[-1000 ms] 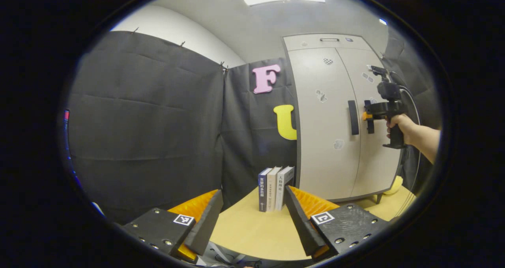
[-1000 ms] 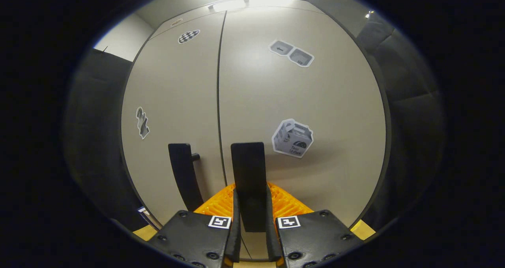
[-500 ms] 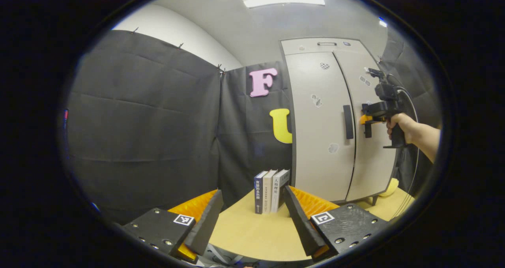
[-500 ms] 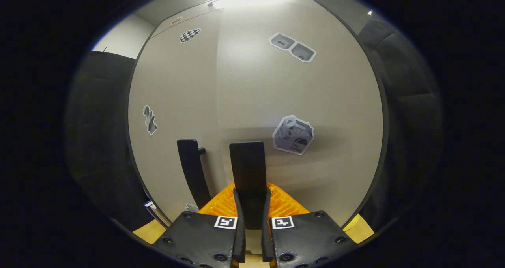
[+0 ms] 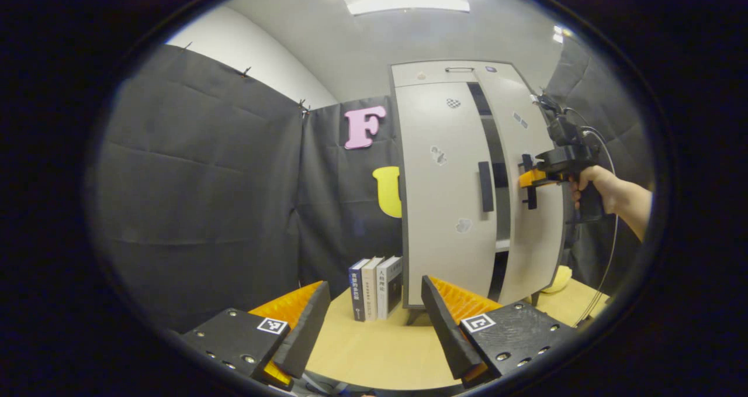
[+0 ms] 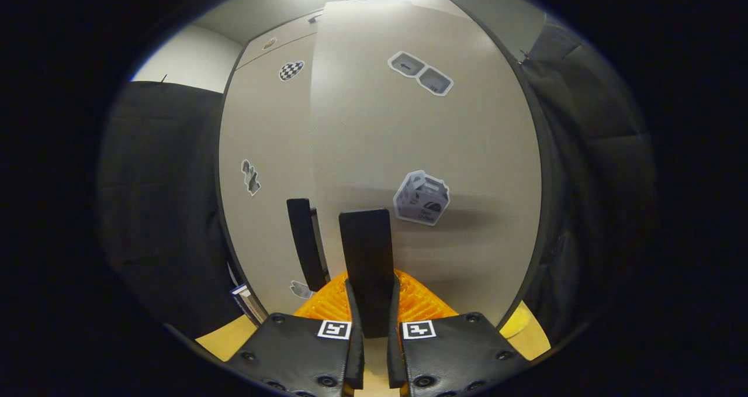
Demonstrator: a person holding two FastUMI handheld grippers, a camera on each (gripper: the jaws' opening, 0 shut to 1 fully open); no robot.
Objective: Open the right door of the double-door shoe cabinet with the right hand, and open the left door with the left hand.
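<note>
Left gripper (image 5: 374, 321), at 6 o'clock in the left gripper view, is released, fingers spread wide over the tan table (image 5: 374, 350) and holding nothing. At 7 o'clock from the cabinet (image 5: 461, 180) stand three books (image 5: 376, 287), upright, spines outward. The cabinet sits at 2 o'clock: flat, matte, pale panels with stickers and dark slab-shaped handles. The left door (image 5: 444, 192) is closed, its handle (image 5: 485, 186) untouched. The right door (image 5: 534, 210) stands ajar, with a dark gap and a shelf edge visible between the doors.

Right gripper (image 6: 374, 327), at 6 o'clock in the right gripper view, is clenched on the right door's handle (image 6: 366, 256), both ribbed fingers pressing its sides.

Risks, as judged: the handle is smooth and narrow, so a pull off the door's swing arc could let the fingers slide off. The cabinet stands on small feet on the table; a hard tug might shift it. The left gripper's approach could clip the books.
</note>
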